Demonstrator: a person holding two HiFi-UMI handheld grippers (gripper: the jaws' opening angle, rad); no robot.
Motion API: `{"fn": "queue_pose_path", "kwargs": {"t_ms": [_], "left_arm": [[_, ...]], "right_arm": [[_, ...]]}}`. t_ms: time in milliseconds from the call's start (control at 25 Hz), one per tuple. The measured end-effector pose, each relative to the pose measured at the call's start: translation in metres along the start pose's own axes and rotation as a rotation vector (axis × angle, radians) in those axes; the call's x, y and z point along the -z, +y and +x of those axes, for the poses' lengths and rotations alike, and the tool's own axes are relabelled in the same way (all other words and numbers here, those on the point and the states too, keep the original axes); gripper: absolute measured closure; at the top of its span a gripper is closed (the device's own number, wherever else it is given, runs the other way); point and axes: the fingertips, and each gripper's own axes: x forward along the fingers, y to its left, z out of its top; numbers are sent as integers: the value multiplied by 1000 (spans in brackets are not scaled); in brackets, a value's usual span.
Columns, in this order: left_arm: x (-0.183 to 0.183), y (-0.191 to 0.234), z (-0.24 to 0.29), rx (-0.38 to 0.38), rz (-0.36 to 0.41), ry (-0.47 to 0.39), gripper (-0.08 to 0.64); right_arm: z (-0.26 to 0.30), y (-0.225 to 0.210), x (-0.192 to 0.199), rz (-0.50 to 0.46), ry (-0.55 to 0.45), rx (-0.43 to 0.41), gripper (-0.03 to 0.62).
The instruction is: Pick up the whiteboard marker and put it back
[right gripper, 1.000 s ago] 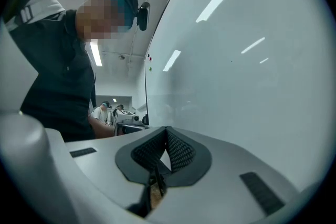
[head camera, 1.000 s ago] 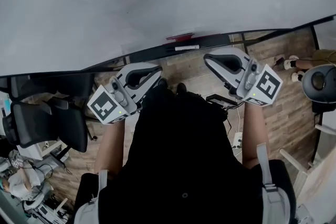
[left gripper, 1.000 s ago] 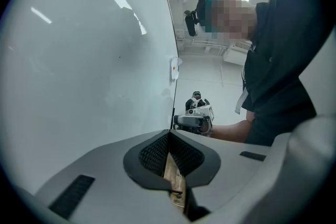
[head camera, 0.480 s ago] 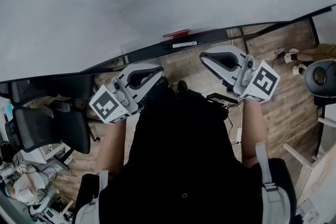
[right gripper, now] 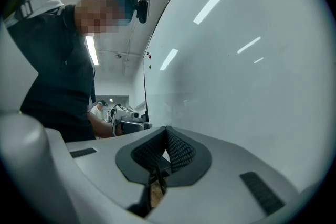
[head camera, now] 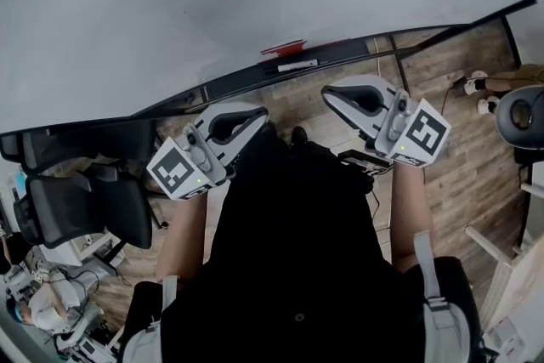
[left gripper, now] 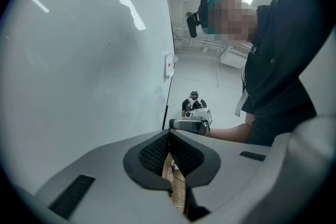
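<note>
As I judge it, nothing is done yet: my left gripper (head camera: 255, 116) and right gripper (head camera: 330, 96) are both closed and empty, and the whiteboard marker (head camera: 297, 65) lies on the far tray (head camera: 229, 83), still to be picked up.

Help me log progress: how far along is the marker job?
Done: nothing provable; what looks like the whiteboard marker lies on the board's tray. In hand: nothing; left gripper and right gripper are both shut, empty, short of the tray. Left, unless it was already returned: grasp the marker, lift it, put it back.
</note>
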Motion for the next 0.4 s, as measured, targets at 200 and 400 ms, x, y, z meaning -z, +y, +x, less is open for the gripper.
{"fn": "queue_pose_path", "kwargs": {"t_ms": [200, 400], "left_arm": [[2, -11, 2, 17, -3, 7, 548], [4, -14, 3, 20, -5, 11, 547]], "right_arm": [[-10, 5, 4, -10, -3, 38, 575], [-16, 0, 5, -17, -9, 69, 575]]}}
